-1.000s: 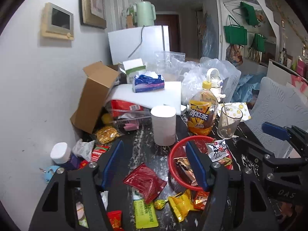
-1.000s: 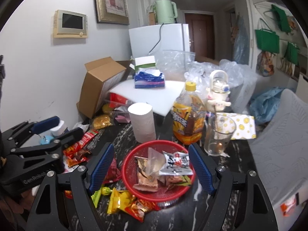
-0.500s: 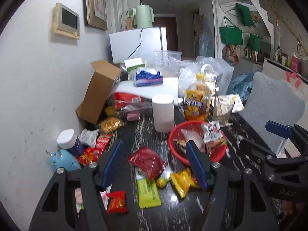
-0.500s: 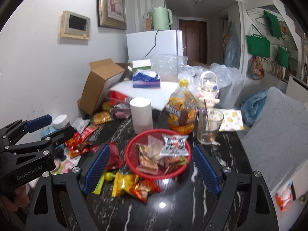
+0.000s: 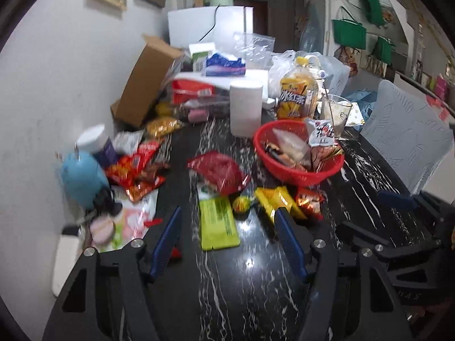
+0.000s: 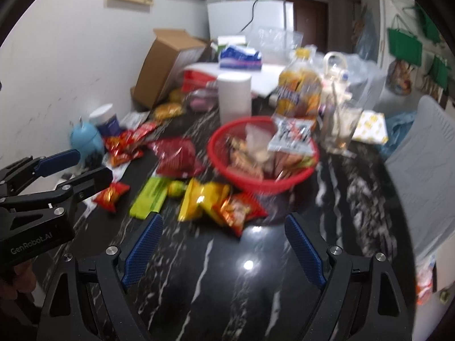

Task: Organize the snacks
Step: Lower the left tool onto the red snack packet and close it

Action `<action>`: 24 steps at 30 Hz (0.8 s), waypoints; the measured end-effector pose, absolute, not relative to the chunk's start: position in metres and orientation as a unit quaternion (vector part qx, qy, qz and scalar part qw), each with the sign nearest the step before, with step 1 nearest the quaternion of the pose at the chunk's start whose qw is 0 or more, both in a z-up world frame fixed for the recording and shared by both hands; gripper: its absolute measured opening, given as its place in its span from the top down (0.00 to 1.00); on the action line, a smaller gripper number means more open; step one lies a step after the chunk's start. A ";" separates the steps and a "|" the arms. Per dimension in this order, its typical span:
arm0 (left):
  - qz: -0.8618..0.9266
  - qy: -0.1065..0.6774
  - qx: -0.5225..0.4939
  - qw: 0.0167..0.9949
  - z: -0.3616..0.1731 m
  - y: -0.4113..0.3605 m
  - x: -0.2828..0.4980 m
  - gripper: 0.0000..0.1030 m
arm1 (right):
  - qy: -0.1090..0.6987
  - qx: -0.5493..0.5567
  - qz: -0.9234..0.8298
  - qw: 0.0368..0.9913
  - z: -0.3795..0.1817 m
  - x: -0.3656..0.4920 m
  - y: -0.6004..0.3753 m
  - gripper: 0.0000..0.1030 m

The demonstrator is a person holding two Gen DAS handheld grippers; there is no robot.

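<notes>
A red basket (image 5: 327, 172) (image 6: 216, 156) holds several snack packets on the black marble table (image 5: 256, 284). In front of it lie a dark red bag (image 5: 219, 170) (image 6: 176, 156), a green flat packet (image 5: 217, 223) (image 6: 149, 196), yellow packets (image 5: 280, 201) (image 6: 199, 197) and an orange-red packet (image 5: 308, 200) (image 6: 239, 210). More red packets (image 5: 133, 170) (image 6: 125, 145) lie at the left. My left gripper (image 5: 229, 241) is open and empty, over the near table. My right gripper (image 6: 224, 251) is open and empty, back from the basket.
Behind the basket stand a white paper roll (image 5: 246, 110), an iced tea bottle (image 5: 297, 98) and a glass (image 5: 335, 116). A cardboard box (image 5: 148, 82), a blue toy (image 5: 82, 176) and a white-capped jar (image 5: 96, 142) line the left wall. A grey chair (image 5: 406, 142) is at right.
Both grippers have pulled back from the basket and risen, so more of the table front shows. Both stay open and empty. The snacks have not moved.
</notes>
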State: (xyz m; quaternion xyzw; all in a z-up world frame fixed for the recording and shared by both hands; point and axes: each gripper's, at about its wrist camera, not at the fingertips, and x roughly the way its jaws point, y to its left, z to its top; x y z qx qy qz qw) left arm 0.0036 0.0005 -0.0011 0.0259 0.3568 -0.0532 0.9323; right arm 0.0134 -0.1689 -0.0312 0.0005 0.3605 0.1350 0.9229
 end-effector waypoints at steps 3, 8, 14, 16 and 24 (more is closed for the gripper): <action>-0.052 0.360 0.010 0.931 -0.014 0.011 -0.001 0.36 | 0.373 0.014 0.146 0.916 -0.046 0.010 -0.165 0.14; -0.041 0.383 -0.019 0.923 -0.034 0.033 -0.002 0.36 | 0.382 0.038 0.187 0.904 -0.062 0.007 -0.151 0.14; -0.025 0.396 -0.038 0.917 -0.046 0.054 -0.002 0.36 | 0.386 0.044 0.214 0.896 -0.072 0.013 -0.128 0.14; -0.015 0.400 -0.043 0.916 -0.050 0.060 -0.001 0.36 | 0.389 0.045 0.221 0.893 -0.076 0.017 -0.120 0.14; 0.001 0.407 -0.058 0.912 -0.064 0.078 0.016 0.36 | 0.393 0.037 0.227 0.890 -0.083 0.032 -0.103 0.14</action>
